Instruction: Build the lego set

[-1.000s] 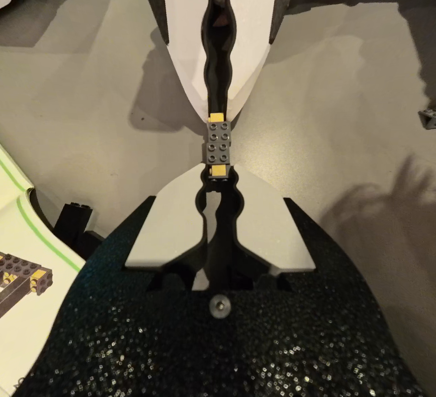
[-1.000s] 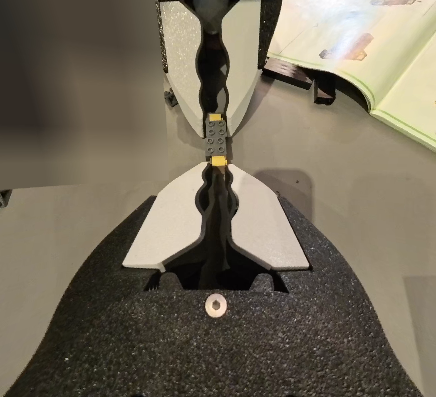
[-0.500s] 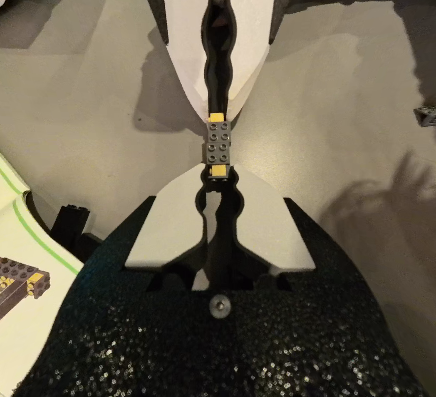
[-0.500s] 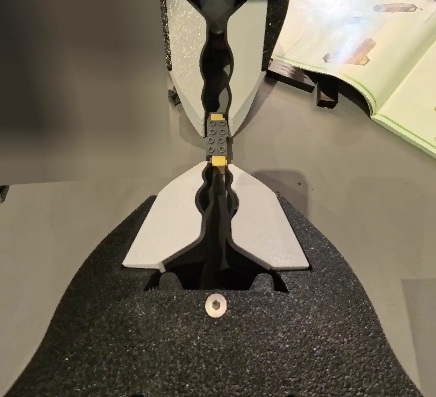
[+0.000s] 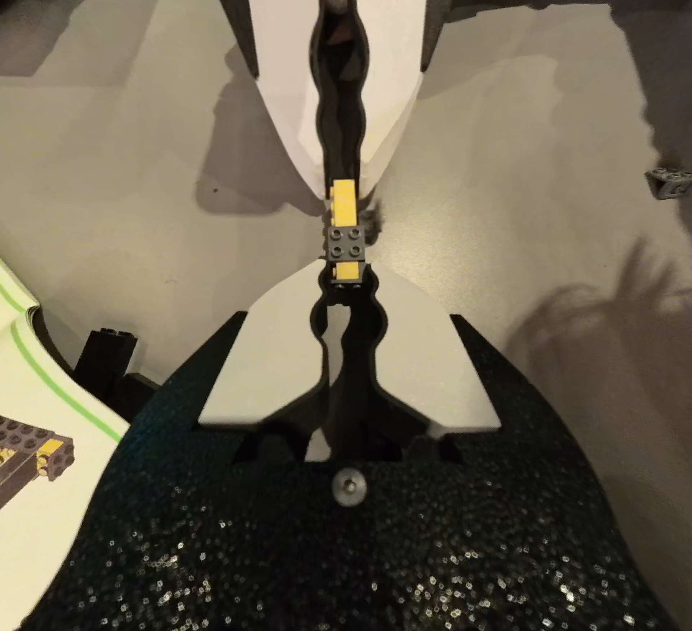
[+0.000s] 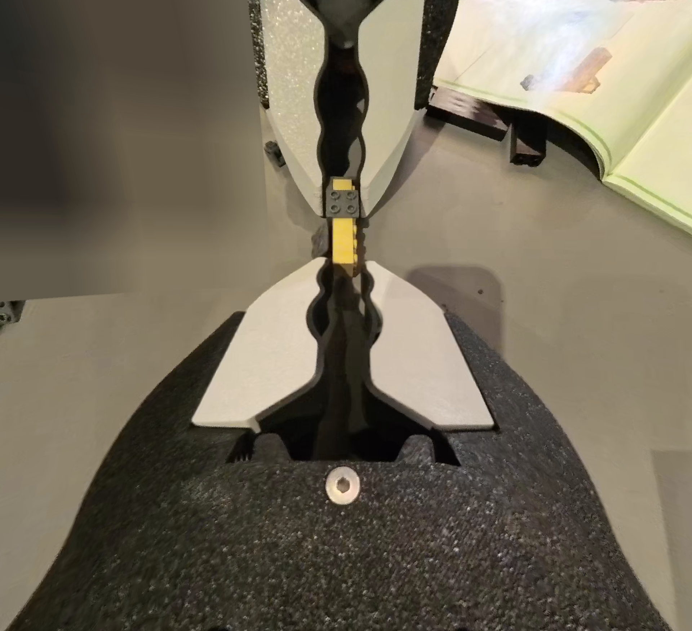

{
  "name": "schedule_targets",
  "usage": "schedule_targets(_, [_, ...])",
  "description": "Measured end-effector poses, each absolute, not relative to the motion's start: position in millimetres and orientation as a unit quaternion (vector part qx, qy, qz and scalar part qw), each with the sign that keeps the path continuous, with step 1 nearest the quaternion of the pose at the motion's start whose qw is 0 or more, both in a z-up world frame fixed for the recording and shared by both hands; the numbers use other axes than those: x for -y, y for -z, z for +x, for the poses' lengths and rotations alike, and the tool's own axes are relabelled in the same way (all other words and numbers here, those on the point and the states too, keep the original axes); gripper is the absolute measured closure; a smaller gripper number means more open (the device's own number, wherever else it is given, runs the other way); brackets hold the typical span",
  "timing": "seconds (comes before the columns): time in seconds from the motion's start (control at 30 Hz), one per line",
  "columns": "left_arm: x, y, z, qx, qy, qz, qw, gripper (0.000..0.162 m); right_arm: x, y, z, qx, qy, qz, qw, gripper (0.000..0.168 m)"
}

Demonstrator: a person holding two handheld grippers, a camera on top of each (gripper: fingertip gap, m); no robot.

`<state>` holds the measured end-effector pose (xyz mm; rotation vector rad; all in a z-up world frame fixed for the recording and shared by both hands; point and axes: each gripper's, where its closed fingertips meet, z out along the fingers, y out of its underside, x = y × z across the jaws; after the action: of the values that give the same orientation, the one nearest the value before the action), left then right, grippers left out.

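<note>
Each hand-held gripper is built the same: the left hand-held gripper (image 5: 346, 268) and right hand-held gripper (image 6: 342, 268) are seen with a black, grainy, speckled body widening toward the camera. Two pale grey-white wedge fingers (image 5: 284, 358) tapering to a point are edged in black with wavy inner pads. A silver hex screw (image 6: 342, 494) is set centrally.

left tool (image 5: 346, 268): black speckled body, white fingers | right tool (image 6: 342, 268): same | stud block (image 5: 347, 244): dark grey | brick (image 5: 344, 201): yellow | desk (image 5: 112, 163): plain grey | booklet (image 6: 599, 70): pale green, brighter green border line | loose bricks (image 5: 108, 354): black
</note>
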<state>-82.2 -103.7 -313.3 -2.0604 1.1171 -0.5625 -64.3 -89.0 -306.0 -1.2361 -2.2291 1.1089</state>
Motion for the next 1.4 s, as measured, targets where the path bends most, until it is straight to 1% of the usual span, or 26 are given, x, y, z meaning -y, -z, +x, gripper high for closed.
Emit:
schedule_targets(0.07, [103.6,313.2,-81.7,-0.433,0.218,-0.798,0.358,0.145,89.8,306.2,-63.8,0.791,-0.392,-0.434,0.180,0.157])
schedule_targets(0.3, [103.2,312.9,-81.2,-0.434,0.218,-0.798,0.358,0.145,89.1,306.2,-64.1,0.792,-0.388,-0.434,0.187,0.156])
schedule_targets(0.4, [102.2,313.3,-81.3,-0.435,0.211,-0.797,0.362,0.145,85.0,303.4,-64.2,0.781,-0.386,-0.444,0.209,0.151])
schedule_targets(0.53, [100.3,313.2,-81.6,-0.435,0.200,-0.797,0.368,0.144,82.1,294.6,-57.4,0.750,-0.395,-0.469,0.248,0.152])
schedule_targets(0.63, [96.3,313.1,-84.0,-0.422,0.185,-0.803,0.377,0.134,89.0,293.9,-48.7,0.745,-0.393,-0.475,0.255,0.154])
schedule_targets(0.73, [97.5,313.0,-83.8,-0.422,0.184,-0.803,0.378,0.118,97.3,298.2,-39.6,0.752,-0.384,-0.478,0.243,0.154])
schedule_targets(0.87, [99.2,313.0,-91.8,-0.409,0.159,-0.814,0.380,0.091,105.6,306.3,-33.3,0.770,-0.370,-0.473,0.215,0.154])
schedule_targets(0.9, [99.3,311.1,-95.0,-0.402,0.145,-0.819,0.383,0.089,106.4,307.6,-33.0,0.773,-0.367,-0.471,0.213,0.154])
schedule_targets(0.97, [103.3,298.2,-96.2,-0.377,0.134,-0.819,0.411,0.091,107.6,307.5,-32.6,0.776,-0.368,-0.467,0.212,0.155])
schedule_targets(1.07, [117.5,276.5,-87.4,-0.333,0.150,-0.814,0.452,0.107,118.0,306.5,-30.2,0.782,-0.382,-0.453,0.194,0.158])
schedule_targets(1.1, [122.4,272.1,-82.8,-0.322,0.156,-0.812,0.461,0.110,121.6,306.3,-29.3,0.785,-0.385,-0.447,0.190,0.158])
schedule_targets(1.2, [130.8,267.1,-79.0,-0.289,0.136,-0.809,0.494,0.113,115.9,304.8,-33.3,0.781,-0.370,-0.450,0.225,0.151])
schedule_targets(1.3, [135.4,258.2,-84.1,-0.249,0.098,-0.784,0.561,0.122,115.9,300.6,-38.5,0.779,-0.374,-0.440,0.246,0.144])
schedule_targets(1.4, [138.7,252.0,-86.4,-0.224,0.085,-0.769,0.593,0.124,117.1,306.8,-41.4,0.789,-0.355,-0.441,0.241,0.143])
